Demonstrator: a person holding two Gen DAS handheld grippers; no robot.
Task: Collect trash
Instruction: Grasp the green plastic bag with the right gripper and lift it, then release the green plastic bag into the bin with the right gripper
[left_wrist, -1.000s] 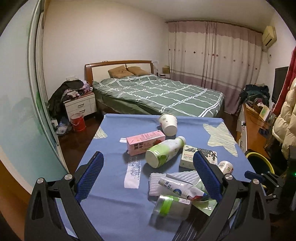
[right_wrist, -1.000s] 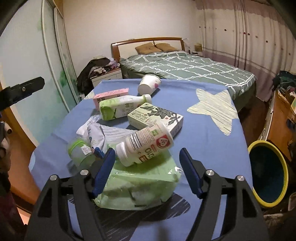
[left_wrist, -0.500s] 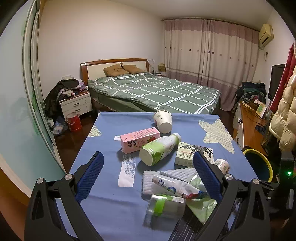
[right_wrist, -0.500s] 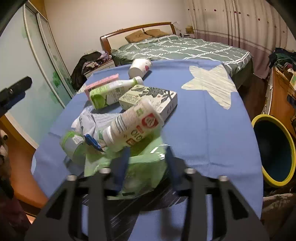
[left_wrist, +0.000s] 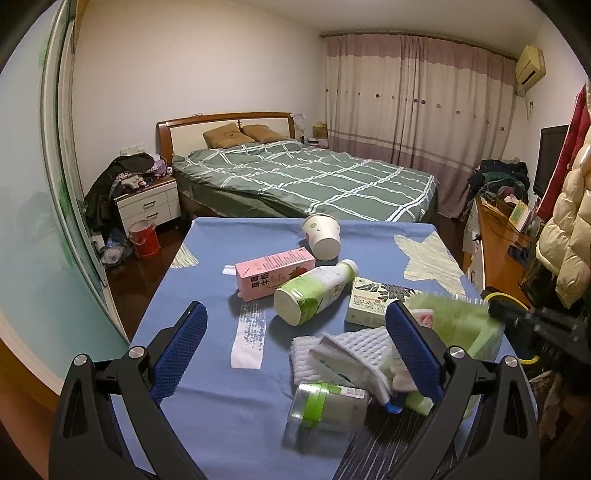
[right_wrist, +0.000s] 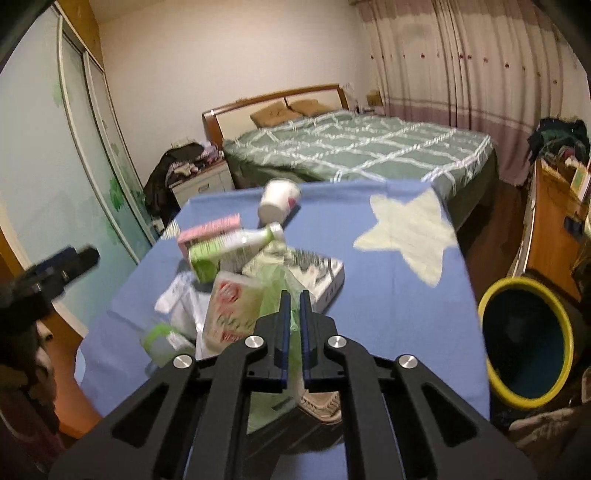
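**Right gripper clamped on green bag; left gripper spread over the trash pile**

1. Table: flat top under a matte blue cloth printed with pale brushed star shapes. All trash lies on it.
2. Bin: round, yellow rim, dark blue interior, on the floor at 3 o'clock of the table in the right wrist view.
3. Green plastic bag: thin, glossy, crumpled film. It is pinched between the two blue-padded fingers of the right gripper, which is closed on it with only a narrow gap. The bag's upper part stands raised off the cloth. One second ago this gripper was wide apart and the bag lay flat with a small white bottle resting on it; that bottle now leans upended against the bag at 9 o'clock, blurred.
4. Patterned carton: flat rectangular cardboard box, leaf print, at 12 o'clock of the bag.
5. Green-and-white bottle: smooth cylinder lying on its side, touching the pink carton, a long rectangular box.
6. Paper cup: white, tapered, tipped over at the far end.
7. White foam netting: ribbed mesh, with a tube lying on it.
8. Clear jar: green lid, on its side at 6 o'clock.
9. Left gripper: fingers released, wide apart, holding nothing, textured blue pads; unchanged in spread from one second ago.
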